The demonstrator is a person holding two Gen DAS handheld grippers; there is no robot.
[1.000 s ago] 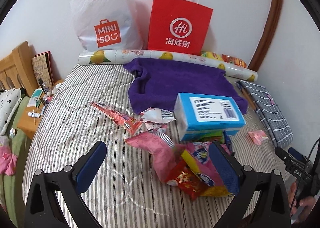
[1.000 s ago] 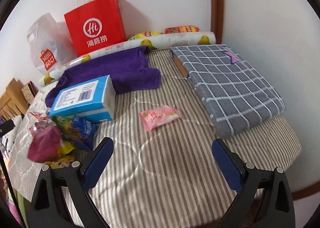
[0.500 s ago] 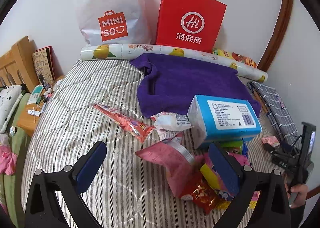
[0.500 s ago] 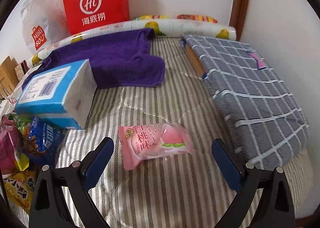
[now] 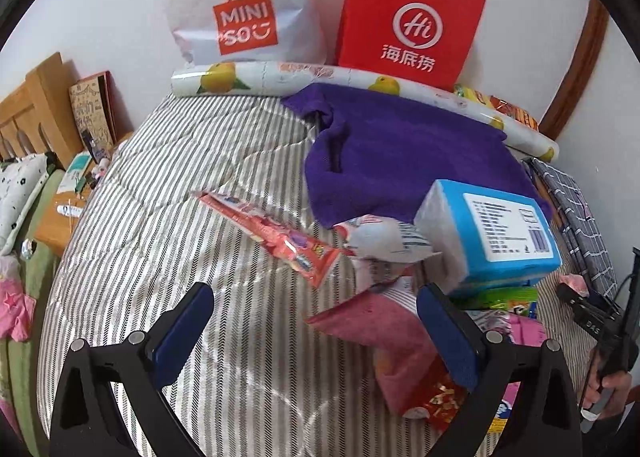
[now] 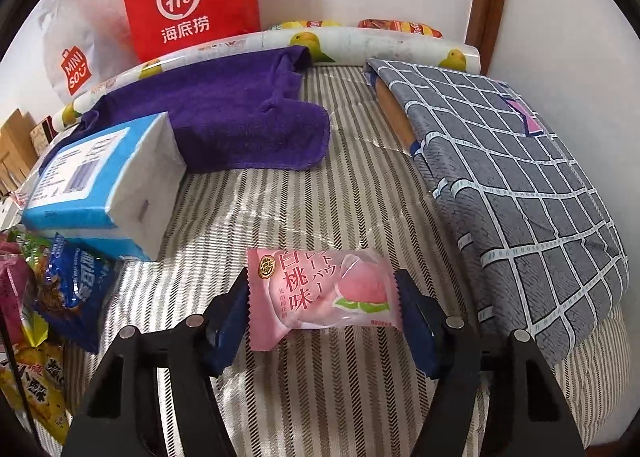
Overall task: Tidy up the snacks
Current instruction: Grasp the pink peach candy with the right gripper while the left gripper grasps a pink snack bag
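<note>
Bags (image 5: 244, 13) read MINISO and Hi; jaws closing around peach snack (image 6: 320, 293).

Two shopping bags, red (image 5: 408, 13) and white (image 5: 240, 5); one purple towel (image 5: 404, 153); one blue tissue pack (image 5: 492, 233); one pink peach snack (image 6: 320, 293) between right claw's (image 6: 322, 311) fingers.

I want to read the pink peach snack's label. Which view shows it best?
The right wrist view: the peach snack lies close and whole between the closing jaws, its print readable. The left wrist view shows only a small pink scrap of it at far right.
</note>
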